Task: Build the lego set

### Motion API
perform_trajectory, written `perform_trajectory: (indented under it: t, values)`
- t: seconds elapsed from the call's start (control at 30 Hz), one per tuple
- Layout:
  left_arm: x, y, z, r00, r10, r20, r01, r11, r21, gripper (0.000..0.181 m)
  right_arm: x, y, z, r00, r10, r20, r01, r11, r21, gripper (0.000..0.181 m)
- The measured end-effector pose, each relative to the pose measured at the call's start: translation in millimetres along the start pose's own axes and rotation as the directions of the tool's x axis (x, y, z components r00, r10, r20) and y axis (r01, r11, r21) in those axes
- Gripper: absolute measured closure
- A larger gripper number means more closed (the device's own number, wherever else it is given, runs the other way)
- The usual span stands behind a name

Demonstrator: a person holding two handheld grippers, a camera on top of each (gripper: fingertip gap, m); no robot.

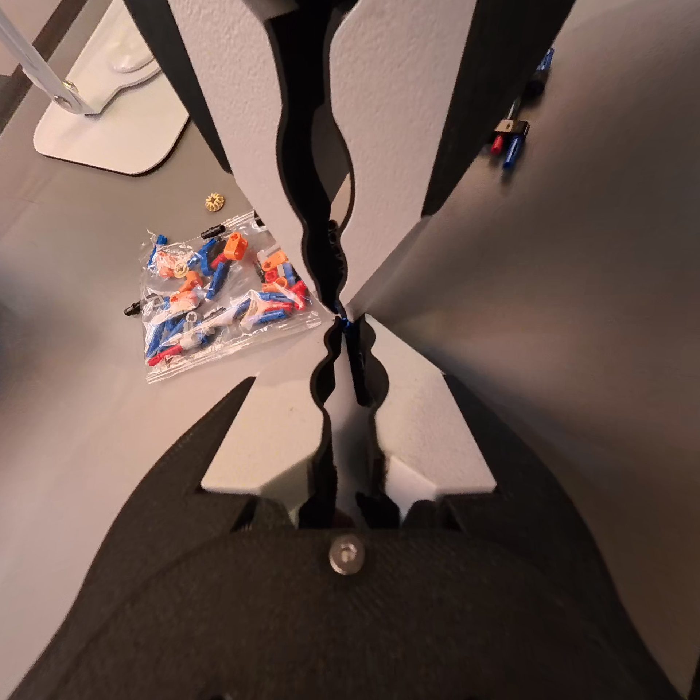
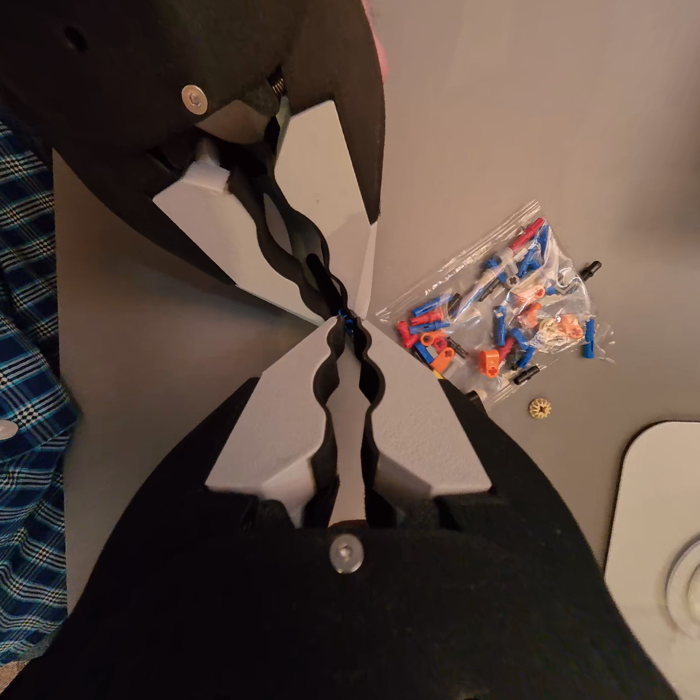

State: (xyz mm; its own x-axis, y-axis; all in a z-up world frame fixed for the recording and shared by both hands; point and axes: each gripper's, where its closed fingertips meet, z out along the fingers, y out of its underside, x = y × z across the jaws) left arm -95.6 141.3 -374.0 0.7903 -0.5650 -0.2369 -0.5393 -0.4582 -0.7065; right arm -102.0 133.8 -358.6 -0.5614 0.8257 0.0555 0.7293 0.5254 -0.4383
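My left gripper point(image 1: 346, 322) is shut on a slim black lego piece point(image 1: 358, 373) that lies lengthwise between its jaws. My right gripper point(image 2: 350, 322) is shut on a small blue pin point(image 2: 348, 328). The two grippers meet tip to tip above the grey table, and the blue pin point(image 1: 346, 324) touches the end of the black piece point(image 2: 320, 274). The right gripper point(image 1: 335, 303) comes in from the top of the left wrist view. The left gripper point(image 2: 339, 308) comes in from the upper left of the right wrist view. The joint itself is mostly hidden by the fingertips.
A clear bag of blue, red, orange and black parts point(image 1: 223, 299) point(image 2: 503, 314) lies on the table beside the grippers. A tan gear point(image 1: 214, 200) point(image 2: 539, 408) and loose black pins lie near it. A white stand base point(image 1: 110, 121) point(image 2: 663, 530), a small part assembly point(image 1: 511, 132) and a plaid sleeve point(image 2: 26, 341) are nearby. Less than 4 cm separates the two grippers' tips. From either gripper's tips it is about 12 centimetres to the tan gear point(image 2: 539, 408). Seen from the left wrist view point(image 1: 212, 201) as well.
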Motion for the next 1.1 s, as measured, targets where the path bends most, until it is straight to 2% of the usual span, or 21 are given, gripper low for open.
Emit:
perform_trajectory:
  t: [0.63, 1.1]
  values:
    - [-0.7, 1.0, 0.1, 1.000, -0.014, -0.007, 0.014, 1.000, -0.005, 0.175, 0.2, -0.3, 0.9, 0.996, 0.063, 0.056, -0.063, 0.998, 0.006, 0.179]
    - [-1.2, 0.9, 0.4, 1.000, -0.013, -0.006, 0.013, 1.000, -0.003, 0.175, 0.8, -2.2, -0.7, 0.983, 0.153, 0.104, -0.164, 0.980, 0.115, 0.177]
